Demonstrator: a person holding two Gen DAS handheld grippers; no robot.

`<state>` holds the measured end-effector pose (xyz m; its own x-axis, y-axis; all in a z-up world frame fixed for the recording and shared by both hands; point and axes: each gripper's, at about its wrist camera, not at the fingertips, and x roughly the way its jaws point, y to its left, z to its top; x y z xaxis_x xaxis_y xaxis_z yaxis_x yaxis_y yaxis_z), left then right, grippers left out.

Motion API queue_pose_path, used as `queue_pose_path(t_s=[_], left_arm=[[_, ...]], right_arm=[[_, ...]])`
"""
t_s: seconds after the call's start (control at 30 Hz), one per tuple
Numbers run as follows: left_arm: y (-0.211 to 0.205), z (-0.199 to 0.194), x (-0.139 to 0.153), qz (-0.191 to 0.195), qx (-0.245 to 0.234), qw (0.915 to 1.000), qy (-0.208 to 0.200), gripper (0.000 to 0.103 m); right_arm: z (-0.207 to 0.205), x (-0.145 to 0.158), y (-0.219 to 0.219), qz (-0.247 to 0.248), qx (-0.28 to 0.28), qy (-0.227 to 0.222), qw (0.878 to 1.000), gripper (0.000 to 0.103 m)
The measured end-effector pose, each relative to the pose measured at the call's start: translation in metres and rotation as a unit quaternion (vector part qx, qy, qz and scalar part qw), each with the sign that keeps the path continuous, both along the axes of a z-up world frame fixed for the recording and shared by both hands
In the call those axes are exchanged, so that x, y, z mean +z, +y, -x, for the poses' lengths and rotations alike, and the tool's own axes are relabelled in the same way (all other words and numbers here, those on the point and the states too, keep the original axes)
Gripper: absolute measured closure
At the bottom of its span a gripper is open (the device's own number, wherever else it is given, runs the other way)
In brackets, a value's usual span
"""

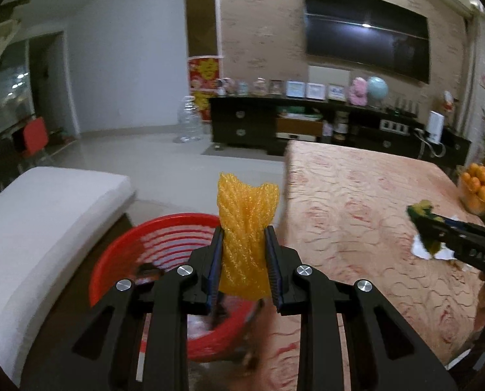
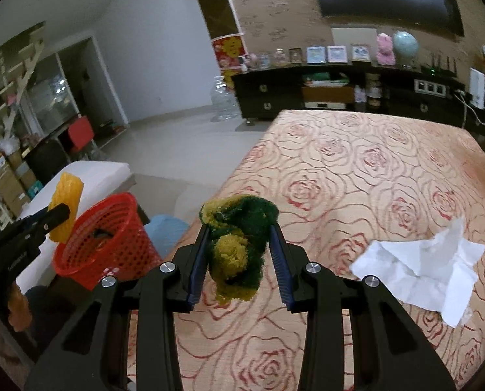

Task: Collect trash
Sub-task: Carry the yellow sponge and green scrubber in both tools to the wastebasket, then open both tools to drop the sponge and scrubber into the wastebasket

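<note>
Left claw clamped on yellow foam net above red basket rim, right claw gripping green-yellow scrap near table edge

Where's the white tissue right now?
In the right wrist view, the tissue lies crumpled on the rose-patterned tablecloth, right of the right tongs and their green-yellow scrubber.

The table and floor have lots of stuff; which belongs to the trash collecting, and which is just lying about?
Job: yellow foam net in left gripper; green-yellow scrubber in right gripper; crumpled tissue; red basket.

Lying about: oranges, television, water jug.
</note>
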<state>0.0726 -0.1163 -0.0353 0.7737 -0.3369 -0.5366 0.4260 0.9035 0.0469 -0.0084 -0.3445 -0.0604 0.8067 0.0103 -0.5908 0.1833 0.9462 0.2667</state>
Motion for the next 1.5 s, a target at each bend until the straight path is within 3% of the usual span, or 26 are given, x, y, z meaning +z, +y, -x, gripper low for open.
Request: queue_pose_path(t_s=[0.43, 0.67, 1.17, 1.5], left_arm=[[0.080, -0.039, -0.009, 0.019, 0.100, 0.9945, 0.025, 0.079], [0.095, -0.050, -0.028, 0.029, 0.102, 0.9931, 0.050, 0.079], [0.099, -0.061, -0.037, 0.028, 0.097, 0.9928, 0.065, 0.079], [0.090, -0.063, -0.041, 0.014, 0.092, 0.9930, 0.073, 0.079]], right_arm=[[-0.023, 0.004, 0.048, -0.008, 0.063, 0.002, 0.998, 0.067], [-0.044, 0.009, 0.087, -0.012, 0.123, -0.003, 0.992, 0.067], [-0.101, 0.031, 0.153, -0.022, 0.214, 0.003, 0.977, 0.067], [-0.118, 0.004, 0.166, -0.046, 0.232, 0.028, 0.971, 0.066]])
